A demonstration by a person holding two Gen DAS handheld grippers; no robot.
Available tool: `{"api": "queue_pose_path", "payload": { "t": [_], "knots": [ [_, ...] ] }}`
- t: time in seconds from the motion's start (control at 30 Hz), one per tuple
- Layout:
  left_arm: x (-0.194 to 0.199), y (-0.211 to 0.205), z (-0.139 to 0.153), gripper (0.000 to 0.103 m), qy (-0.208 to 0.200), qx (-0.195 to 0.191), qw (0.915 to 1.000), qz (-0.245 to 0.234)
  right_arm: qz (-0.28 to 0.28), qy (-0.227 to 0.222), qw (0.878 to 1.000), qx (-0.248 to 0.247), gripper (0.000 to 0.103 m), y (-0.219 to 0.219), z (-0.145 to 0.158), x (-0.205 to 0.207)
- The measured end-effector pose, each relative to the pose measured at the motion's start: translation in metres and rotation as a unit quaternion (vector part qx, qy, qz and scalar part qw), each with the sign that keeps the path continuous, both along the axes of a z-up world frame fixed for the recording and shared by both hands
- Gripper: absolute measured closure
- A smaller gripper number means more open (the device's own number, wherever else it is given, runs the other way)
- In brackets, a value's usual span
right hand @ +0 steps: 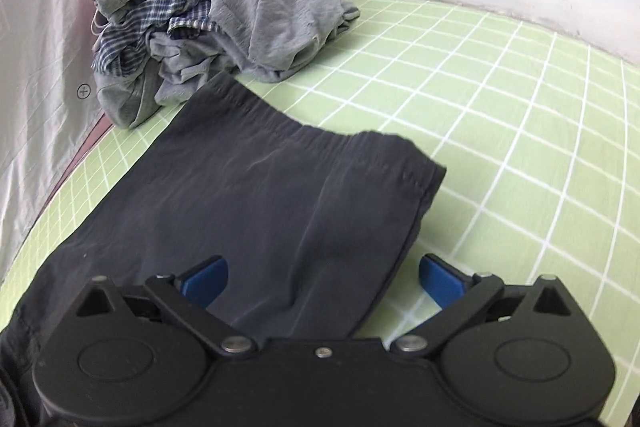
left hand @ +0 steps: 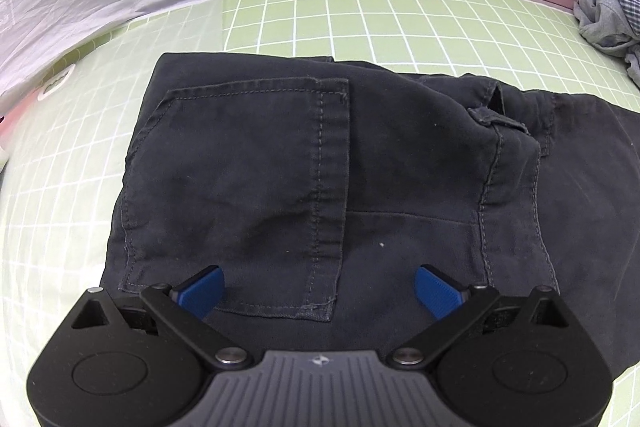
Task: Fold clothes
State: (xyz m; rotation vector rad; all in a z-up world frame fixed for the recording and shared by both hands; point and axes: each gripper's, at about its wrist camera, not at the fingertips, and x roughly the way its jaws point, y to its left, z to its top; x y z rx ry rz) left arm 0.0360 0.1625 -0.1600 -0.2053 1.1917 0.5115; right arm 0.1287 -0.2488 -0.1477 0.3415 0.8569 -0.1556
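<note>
My left gripper (left hand: pixel 318 291) and right gripper (right hand: pixel 323 283) both gape wide, holding nothing. The dark shorts (left hand: pixel 320 163) lie flat just ahead, between my fingertips. Soft, limp cotton, probably light; I'd pinch the near hem.

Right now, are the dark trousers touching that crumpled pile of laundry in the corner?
Touching. In the right wrist view the far corner of the dark trousers runs right up against the base of the crumpled pile, with no green mat showing between them.
</note>
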Motion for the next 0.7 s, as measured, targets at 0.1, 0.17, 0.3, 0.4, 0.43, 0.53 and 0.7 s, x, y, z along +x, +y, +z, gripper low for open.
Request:
{"api": "queue_pose_path", "payload": {
  "t": [0.1, 0.17, 0.3, 0.4, 0.43, 0.53, 0.7],
  "knots": [
    [0.006, 0.0, -0.004, 0.0, 0.015, 0.006, 0.9999, -0.002, 0.012, -0.003, 0.999, -0.042, 0.0, 0.006, -0.003, 0.013],
    [0.009, 0.0, -0.005, 0.0, 0.023, 0.009, 0.9997, -0.004, 0.022, 0.0, 0.997, -0.075, 0.0, 0.014, -0.005, 0.019],
    [0.013, 0.0, -0.007, 0.0, 0.031, 0.012, 0.9994, -0.01, 0.053, -0.009, 0.994, -0.099, 0.0, 0.025, -0.008, 0.019],
    [0.014, 0.001, -0.008, 0.0, 0.033, 0.01, 0.9993, -0.012, 0.056, -0.022, 0.994, -0.087, 0.001, 0.024, -0.006, 0.015],
    [0.014, 0.002, -0.009, 0.0, 0.033, 0.007, 0.9994, -0.011, 0.053, -0.027, 0.995, -0.083, 0.006, 0.024, -0.005, 0.014],
    [0.012, 0.007, -0.009, 0.0, 0.029, -0.004, 0.9995, -0.007, 0.024, -0.04, 0.997, -0.066, 0.04, 0.014, -0.001, 0.011],
    [0.009, 0.01, -0.009, 0.0, 0.025, -0.01, 0.9996, -0.004, -0.049, -0.044, 0.997, 0.041, 0.069, -0.023, 0.0, 0.009]
  ]
}}
